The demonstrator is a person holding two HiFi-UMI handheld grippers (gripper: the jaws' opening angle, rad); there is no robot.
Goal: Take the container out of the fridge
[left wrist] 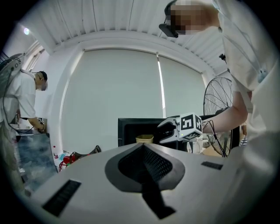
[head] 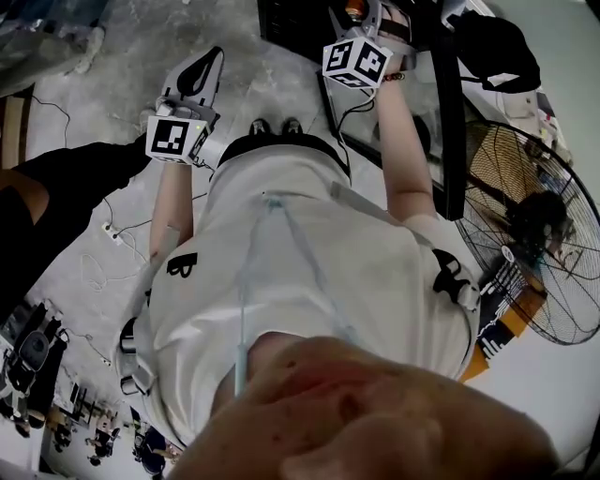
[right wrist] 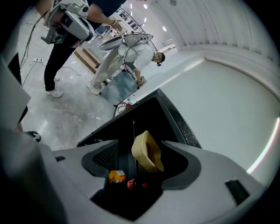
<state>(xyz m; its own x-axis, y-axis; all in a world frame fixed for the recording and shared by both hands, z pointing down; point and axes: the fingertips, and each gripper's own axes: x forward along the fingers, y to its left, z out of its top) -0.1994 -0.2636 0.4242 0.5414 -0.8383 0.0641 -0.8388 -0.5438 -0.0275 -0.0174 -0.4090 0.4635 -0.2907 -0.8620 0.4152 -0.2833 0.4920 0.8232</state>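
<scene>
A small black fridge [left wrist: 129, 131] stands open, and a tan tub-shaped container [left wrist: 144, 139] sits inside it. In the right gripper view the container [right wrist: 147, 151] shows between the wide-apart jaws of my right gripper [right wrist: 142, 162], which is open and not closed on it. From the left gripper view, the right gripper [left wrist: 165, 130] reaches into the fridge mouth right beside the container. My left gripper [head: 212, 58] is held off to the left, away from the fridge, shut and empty. In the head view the right gripper [head: 367, 21] is up at the fridge [head: 298, 24]; the container is hidden there.
An orange-labelled item [right wrist: 116, 176] and a red one [right wrist: 131, 183] lie lower in the fridge. A large floor fan [head: 539, 234] stands on the right. Cables [head: 112, 234] trail over the floor. Other people [right wrist: 127, 57] work at the left.
</scene>
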